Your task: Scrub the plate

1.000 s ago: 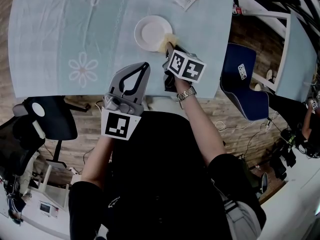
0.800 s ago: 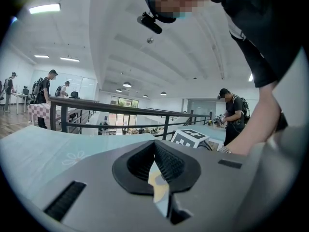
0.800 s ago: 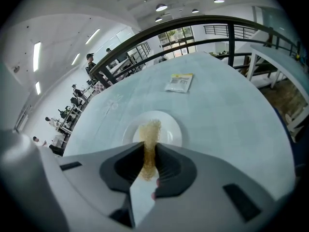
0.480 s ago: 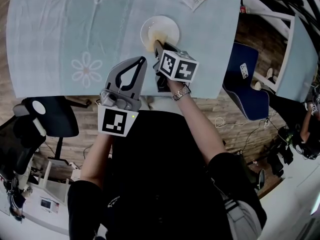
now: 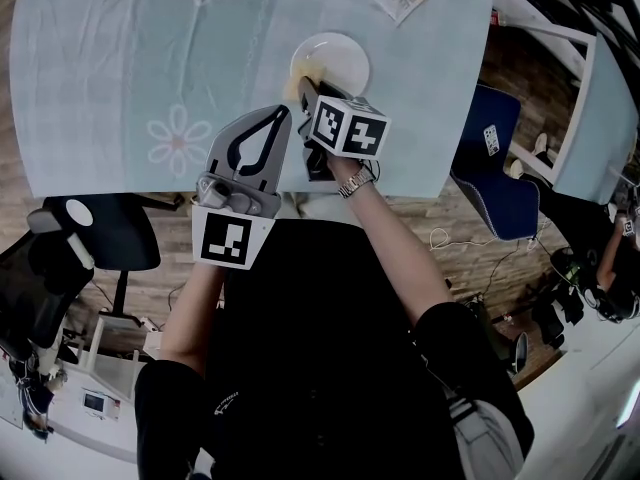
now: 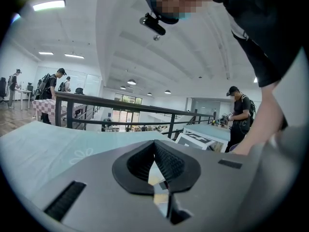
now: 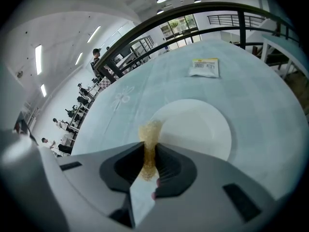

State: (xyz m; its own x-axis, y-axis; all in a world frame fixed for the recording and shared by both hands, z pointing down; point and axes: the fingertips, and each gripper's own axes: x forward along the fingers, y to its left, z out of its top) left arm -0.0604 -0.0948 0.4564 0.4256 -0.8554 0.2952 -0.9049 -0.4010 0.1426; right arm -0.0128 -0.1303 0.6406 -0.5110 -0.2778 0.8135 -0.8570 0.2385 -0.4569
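Right gripper [image 7: 150, 152]: jaws clenched on a yellow sponge [image 7: 150, 129], which sticks out past the tips with its long axis in line with the jaws. The white plate [image 7: 198, 124] sits on the table [image 5: 120, 58] directly ahead and slightly right of those jaws; the sponge tip is at the plate's near left rim, contact not confirmed. Left gripper [image 6: 154, 146]: jaws closed on nothing, held over the table's near edge, farther from the plate. Judgement: the scrubbing stroke falls to the right gripper, forward and rightward.

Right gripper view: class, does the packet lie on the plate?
No, the packet lies on the table beyond the plate, well apart from it.
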